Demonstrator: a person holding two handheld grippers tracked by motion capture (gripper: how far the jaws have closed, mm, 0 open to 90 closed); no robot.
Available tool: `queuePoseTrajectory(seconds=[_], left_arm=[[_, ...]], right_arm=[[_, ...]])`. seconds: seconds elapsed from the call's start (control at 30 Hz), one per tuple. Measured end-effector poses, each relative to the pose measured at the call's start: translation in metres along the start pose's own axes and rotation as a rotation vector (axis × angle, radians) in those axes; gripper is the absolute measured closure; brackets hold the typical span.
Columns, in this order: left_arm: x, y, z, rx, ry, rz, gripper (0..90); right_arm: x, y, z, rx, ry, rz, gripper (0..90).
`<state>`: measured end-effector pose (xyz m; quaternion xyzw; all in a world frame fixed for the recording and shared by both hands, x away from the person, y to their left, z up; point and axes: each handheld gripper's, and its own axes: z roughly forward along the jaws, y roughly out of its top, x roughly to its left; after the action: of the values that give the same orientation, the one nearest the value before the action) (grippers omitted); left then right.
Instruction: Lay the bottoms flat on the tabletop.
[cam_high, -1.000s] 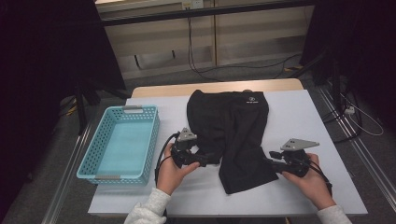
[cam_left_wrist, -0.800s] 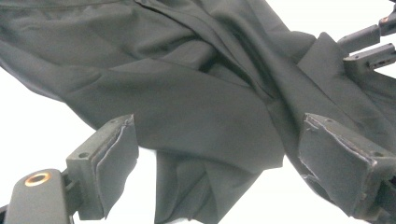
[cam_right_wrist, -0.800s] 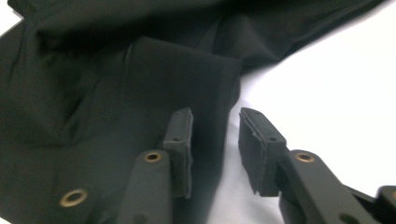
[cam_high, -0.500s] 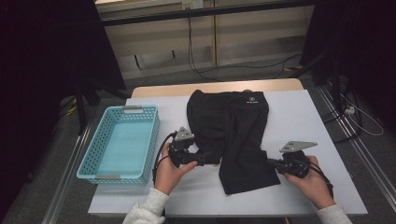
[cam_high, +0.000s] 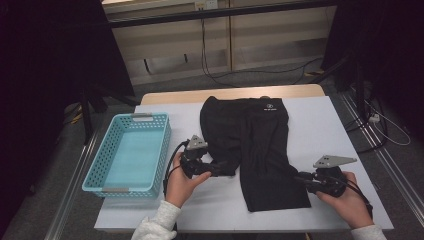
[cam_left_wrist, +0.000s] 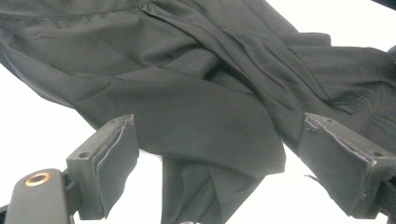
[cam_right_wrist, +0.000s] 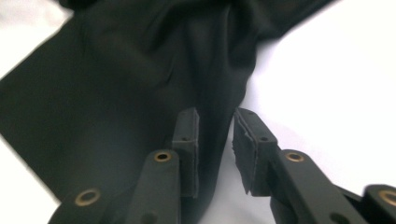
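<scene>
Black shorts (cam_high: 260, 150) flat on the tabletop (cam_high: 330, 125) — left hand-held gripper (cam_left_wrist: 215, 163) spread wide over one hem, right hand-held gripper (cam_right_wrist: 215, 149) narrowly parted astride the other edge.

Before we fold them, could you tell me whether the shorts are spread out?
Mostly spread: the shorts lie flat on the table, with one leg bunched.

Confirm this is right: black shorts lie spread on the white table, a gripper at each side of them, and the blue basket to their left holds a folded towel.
Not quite. The blue basket holds nothing; the high view shows its bare bottom. The rest stands: black shorts lie on the white table, with the left gripper and right gripper at their sides.
</scene>
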<state>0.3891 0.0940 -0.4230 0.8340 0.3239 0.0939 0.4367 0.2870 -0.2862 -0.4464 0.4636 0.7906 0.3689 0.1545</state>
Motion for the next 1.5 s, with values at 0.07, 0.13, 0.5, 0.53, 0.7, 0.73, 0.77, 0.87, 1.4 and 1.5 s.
queuePoseTrajectory(seconds=[0.07,0.13,0.5,0.53,0.7,0.73,0.77,0.87,1.4,1.5], left_arm=[[0.001,0.000,-0.001,-0.002,0.000,-0.004,12.6],[0.002,0.000,-0.002,0.000,0.007,-0.005,12.6],[0.004,-0.004,-0.007,-0.011,0.017,-0.013,12.9],[0.005,-0.004,-0.007,-0.005,0.023,-0.004,12.9],[0.006,-0.005,-0.005,-0.005,0.020,-0.009,13.0],[0.006,-0.005,-0.006,-0.006,0.019,-0.011,13.0],[0.006,-0.005,-0.006,-0.007,0.018,-0.016,13.0],[0.005,-0.004,-0.006,-0.004,0.019,-0.013,13.0],[0.005,-0.005,-0.005,0.003,0.015,-0.008,12.9],[0.006,-0.004,-0.005,0.002,0.018,-0.002,12.9]], right_arm=[[-0.002,0.008,0.006,-0.030,-0.011,0.020,62.5],[-0.005,0.015,0.014,-0.047,-0.021,0.036,60.9],[-0.015,0.036,0.046,-0.052,-0.050,0.145,71.4],[-0.016,0.036,0.047,-0.054,-0.064,0.151,73.3],[-0.019,0.035,0.057,-0.012,-0.063,0.144,76.1],[-0.017,0.035,0.058,-0.017,-0.069,0.121,76.9],[-0.017,0.036,0.058,-0.013,-0.074,0.111,81.3],[-0.018,0.034,0.057,-0.012,-0.054,0.112,88.4],[-0.048,0.021,0.031,0.018,-0.151,0.129,88.7],[-0.048,0.022,0.029,0.020,-0.162,0.103,87.2]])
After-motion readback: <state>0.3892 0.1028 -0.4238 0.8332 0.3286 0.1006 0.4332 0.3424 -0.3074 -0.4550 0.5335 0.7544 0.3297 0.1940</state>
